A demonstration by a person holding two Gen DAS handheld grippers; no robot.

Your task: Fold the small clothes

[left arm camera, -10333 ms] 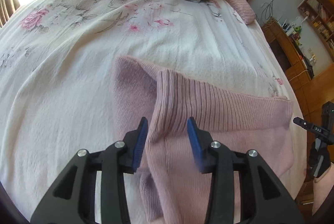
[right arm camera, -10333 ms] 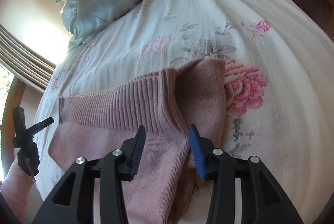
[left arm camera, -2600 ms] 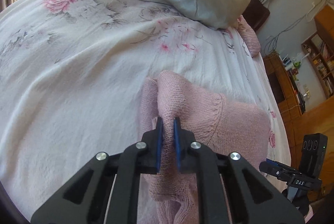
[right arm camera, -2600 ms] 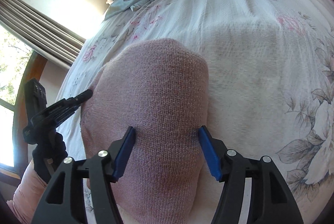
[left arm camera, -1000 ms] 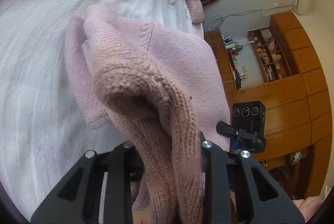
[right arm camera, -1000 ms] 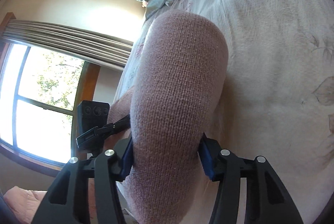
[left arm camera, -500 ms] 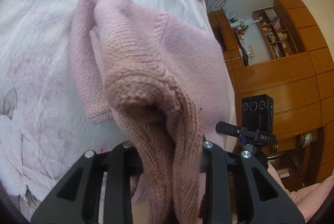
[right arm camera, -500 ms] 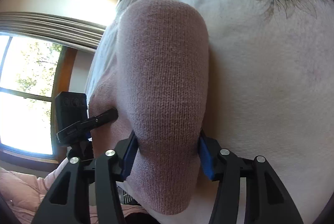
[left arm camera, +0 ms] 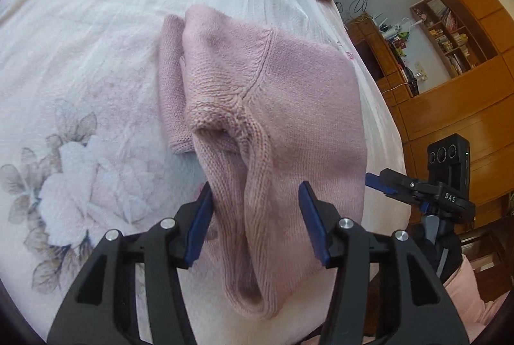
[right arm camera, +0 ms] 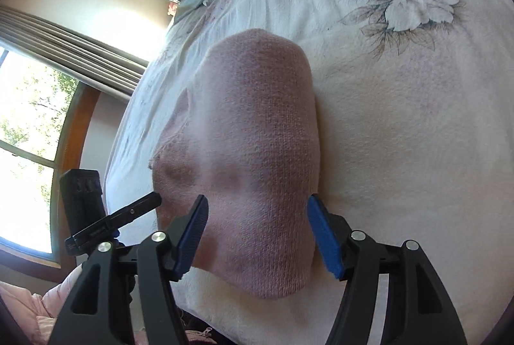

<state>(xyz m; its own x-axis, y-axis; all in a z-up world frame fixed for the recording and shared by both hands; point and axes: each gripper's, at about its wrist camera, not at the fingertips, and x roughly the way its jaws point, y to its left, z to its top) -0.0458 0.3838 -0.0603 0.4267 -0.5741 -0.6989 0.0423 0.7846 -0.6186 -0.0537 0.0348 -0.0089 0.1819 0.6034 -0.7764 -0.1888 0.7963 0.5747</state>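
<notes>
Both my left gripper [left arm camera: 255, 218] and right gripper [right arm camera: 257, 232] are spread wide, gripping nothing. The folded pink knit sweater [left arm camera: 273, 107] sits right between each pair of pads, long axis running away from me. Probably flat on the floral white bedspread [left arm camera: 80, 56], hard to tell.

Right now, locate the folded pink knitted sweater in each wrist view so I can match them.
Left wrist: folded pink knitted sweater, centre, running down between the open left hand-held gripper.
Right wrist: centre, between the open right hand-held gripper.
Shared landmark: white floral bedspread.

Both grippers now off sweater [left arm camera: 289, 94]
</notes>
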